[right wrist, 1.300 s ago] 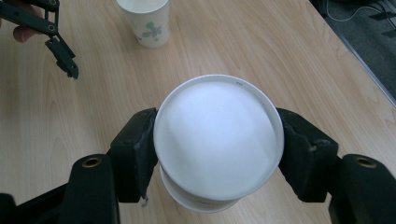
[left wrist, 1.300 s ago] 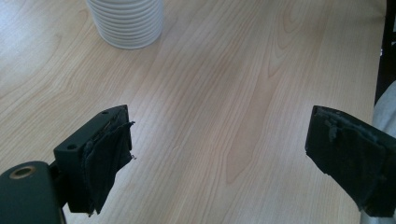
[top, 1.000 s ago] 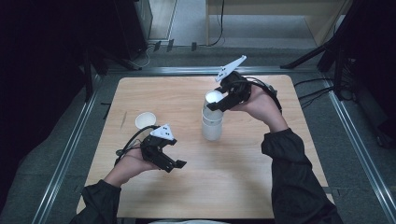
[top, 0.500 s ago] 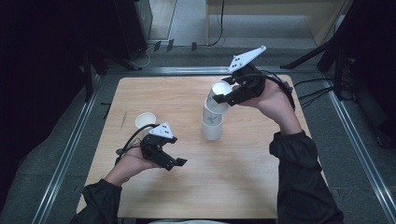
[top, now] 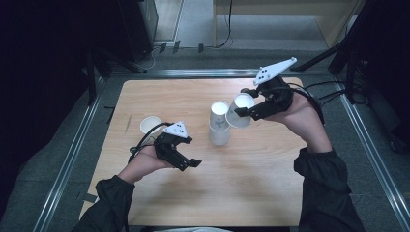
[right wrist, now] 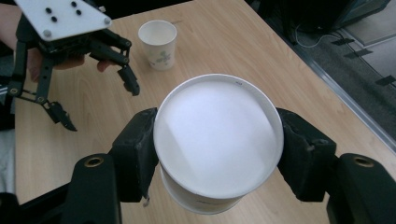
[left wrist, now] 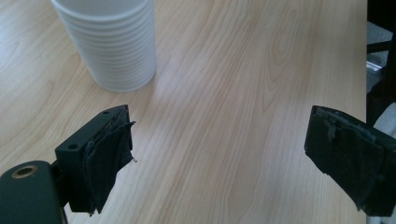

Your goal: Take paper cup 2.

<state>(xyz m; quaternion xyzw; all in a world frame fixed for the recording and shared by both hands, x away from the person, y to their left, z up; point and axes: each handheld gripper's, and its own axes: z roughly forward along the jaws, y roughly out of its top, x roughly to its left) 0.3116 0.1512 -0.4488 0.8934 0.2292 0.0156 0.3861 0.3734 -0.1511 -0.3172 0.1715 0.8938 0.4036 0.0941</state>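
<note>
There is one stack of paper cups (top: 220,126) on the tabletop (top: 270,179). One cup (top: 150,124) stands alone, and one more cup (top: 239,110) is up in the air. That makes two loose cups. There are two grippers, the left gripper (top: 193,164) and the right gripper (top: 241,104).

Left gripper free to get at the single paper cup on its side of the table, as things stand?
Probably yes. The left gripper is open and holds nothing, and the single cup stands alone just beyond that hand with bare table around it. The right gripper, holding a cup, and the cup stack are off to the side.
</note>
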